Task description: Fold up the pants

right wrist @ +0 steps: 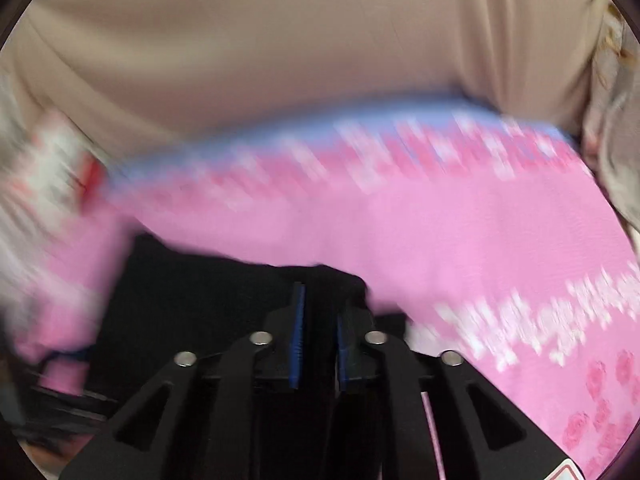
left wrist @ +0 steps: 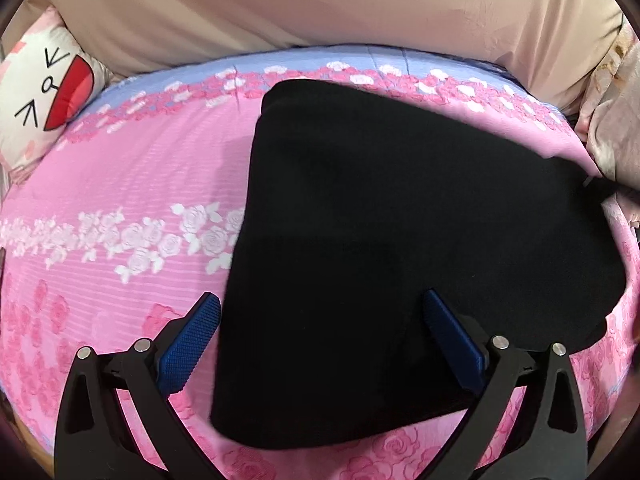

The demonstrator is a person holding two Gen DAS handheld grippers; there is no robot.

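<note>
Black pants (left wrist: 380, 220) lie folded into a thick wedge on the pink flowered bed sheet (left wrist: 140, 168). My left gripper (left wrist: 322, 300) hangs open over their near left edge. Its blue pads (left wrist: 192, 344) stand wide apart and hold nothing. In the blurred right wrist view, my right gripper (right wrist: 320, 300) is at a bunched corner of the pants (right wrist: 180, 288). Its blue pads (right wrist: 297, 332) are drawn close together with black cloth between them. In the left wrist view, the far right corner of the pants tapers to a pulled point.
A white cartoon-face pillow (left wrist: 40, 92) leans at the bed's far left. Beige fabric (left wrist: 320, 8) runs along the back of the bed. A crumpled pale blanket (left wrist: 612, 140) lies at the right edge. Bare pink sheet (right wrist: 480, 220) stretches to the right of the pants.
</note>
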